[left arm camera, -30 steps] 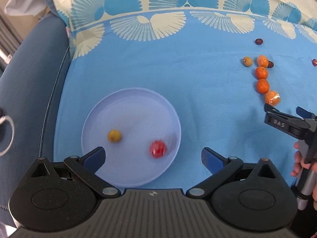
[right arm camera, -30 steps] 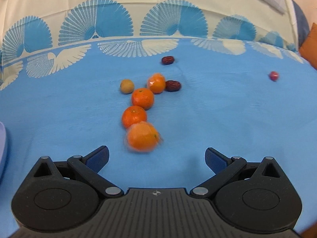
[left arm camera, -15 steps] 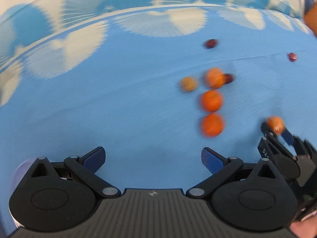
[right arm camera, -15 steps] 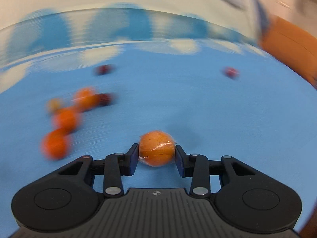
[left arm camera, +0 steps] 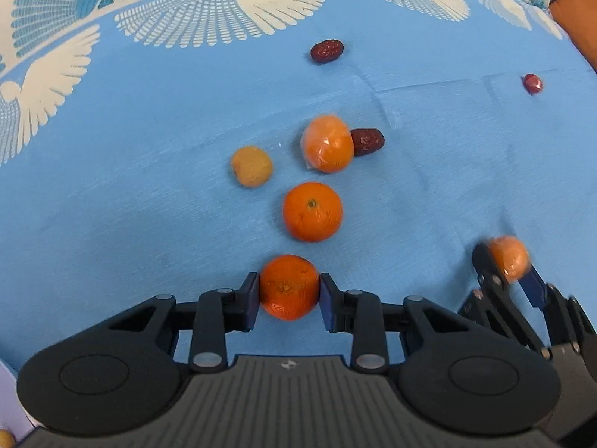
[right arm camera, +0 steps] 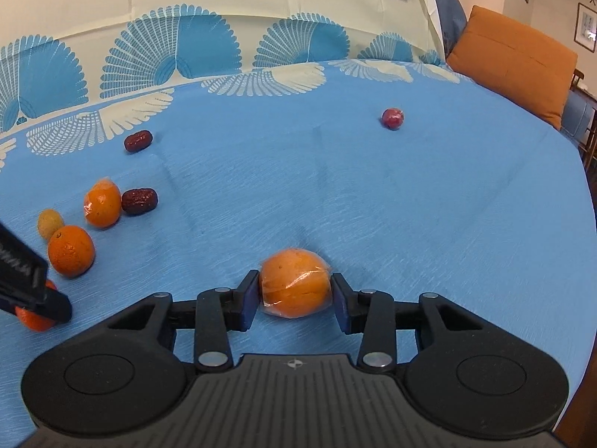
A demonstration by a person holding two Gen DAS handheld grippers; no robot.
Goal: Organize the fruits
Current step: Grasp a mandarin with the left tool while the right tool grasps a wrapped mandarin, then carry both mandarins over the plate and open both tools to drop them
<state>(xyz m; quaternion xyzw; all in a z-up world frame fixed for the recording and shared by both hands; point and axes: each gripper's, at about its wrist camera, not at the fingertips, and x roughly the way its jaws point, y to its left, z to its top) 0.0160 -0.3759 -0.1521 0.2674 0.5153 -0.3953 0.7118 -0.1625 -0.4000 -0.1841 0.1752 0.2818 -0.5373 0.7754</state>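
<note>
My left gripper [left arm camera: 289, 291] is shut on a bare orange mandarin [left arm camera: 289, 286] resting on the blue cloth. Beyond it lie another mandarin [left arm camera: 312, 211], a wrapped mandarin [left arm camera: 328, 143], a small yellow fruit [left arm camera: 251, 166] and two dark red dates [left arm camera: 367, 142] [left arm camera: 327, 50]. My right gripper [right arm camera: 294, 293] is shut on a plastic-wrapped mandarin [right arm camera: 294, 287]; it also shows at the right of the left wrist view [left arm camera: 507, 261]. A small red fruit [right arm camera: 392, 118] lies far right on the cloth.
The blue patterned cloth [right arm camera: 410, 205] covers a sofa seat. An orange cushion [right arm camera: 515, 63] leans at the back right. A sliver of the pale plate [left arm camera: 7, 392] with a yellow fruit [left arm camera: 5, 438] shows at the lower left.
My left gripper swung from over the plate to the fruit row and closed on the nearest mandarin. My right gripper closed on the wrapped mandarin and carried it to the right.
</note>
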